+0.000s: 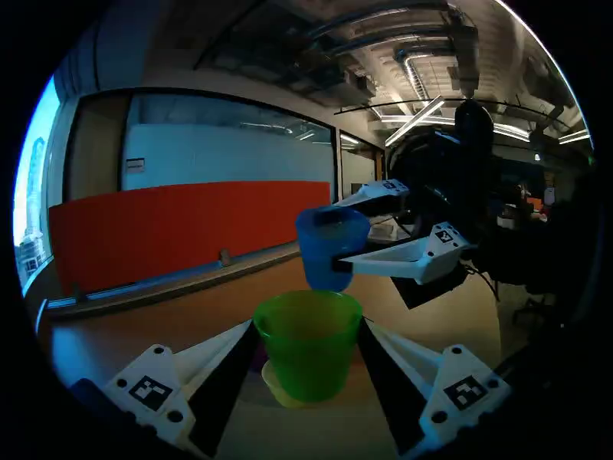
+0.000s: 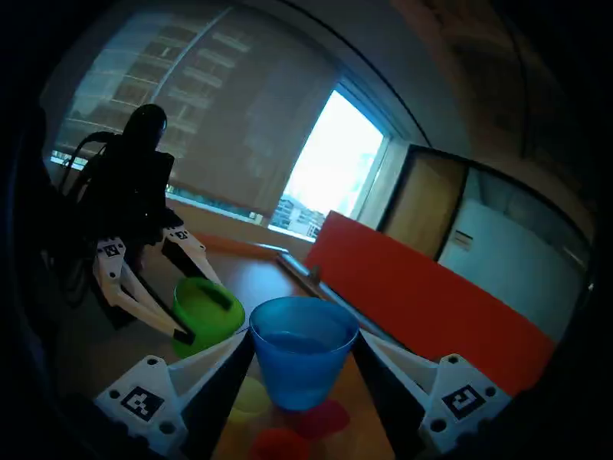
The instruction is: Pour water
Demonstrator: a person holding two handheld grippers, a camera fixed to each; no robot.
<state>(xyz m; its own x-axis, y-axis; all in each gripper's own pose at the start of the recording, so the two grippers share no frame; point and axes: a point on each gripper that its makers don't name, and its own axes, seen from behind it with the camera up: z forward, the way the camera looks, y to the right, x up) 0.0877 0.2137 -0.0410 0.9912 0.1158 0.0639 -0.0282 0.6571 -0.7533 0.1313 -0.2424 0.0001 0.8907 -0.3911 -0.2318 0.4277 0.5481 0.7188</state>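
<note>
Gripping the blue cup (image 2: 303, 368), upright with water in it, in the right gripper (image 2: 301, 341). Gripping the green cup (image 1: 309, 356) upright in the left gripper (image 1: 306, 326), just below the blue one, close but apart. Probably calls for tipping blue toward green.

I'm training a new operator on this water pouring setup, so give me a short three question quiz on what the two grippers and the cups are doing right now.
1. True or false: the blue cup is empty.
2. Which does the left gripper hold? A) green cup B) red plate C) kettle
3. Fill in: the right gripper is shut on the ____ cup.
Key: 1 false, water shows inside; 2 A; 3 blue.
</note>
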